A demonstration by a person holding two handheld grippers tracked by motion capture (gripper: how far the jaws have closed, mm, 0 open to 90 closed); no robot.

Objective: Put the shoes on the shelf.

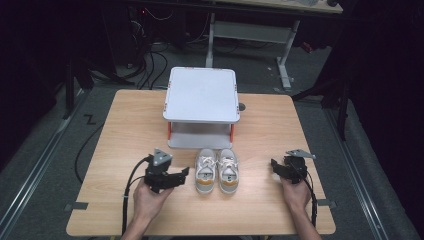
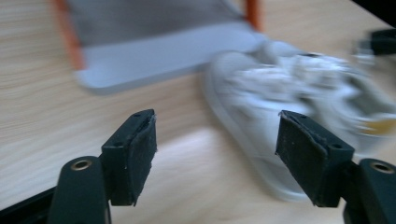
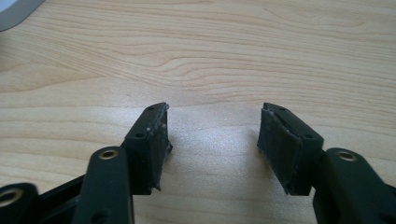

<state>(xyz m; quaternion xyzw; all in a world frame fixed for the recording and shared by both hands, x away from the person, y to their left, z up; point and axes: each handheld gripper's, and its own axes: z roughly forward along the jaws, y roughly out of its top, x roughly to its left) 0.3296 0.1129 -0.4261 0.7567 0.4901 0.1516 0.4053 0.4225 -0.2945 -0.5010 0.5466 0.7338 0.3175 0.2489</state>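
Note:
A pair of white sneakers with tan heels (image 1: 216, 171) stands side by side at the table's middle, toes toward the rack. My left gripper (image 1: 184, 173) sits just left of the left shoe and points at it, jaws open and empty. In the left gripper view the blurred shoe (image 2: 285, 88) lies ahead and to the right of the open left gripper (image 2: 217, 119). To the right of the shoes and apart from them, my right gripper (image 1: 274, 164) is open. The right gripper view shows the right gripper (image 3: 215, 109) with bare wood between its jaws.
A white two-shelf rack with orange posts (image 1: 202, 95) stands behind the shoes; its lower shelf (image 2: 159, 58) is close ahead in the left gripper view. The wooden table (image 1: 120, 130) has free room at both sides. Cables trail off the front edge.

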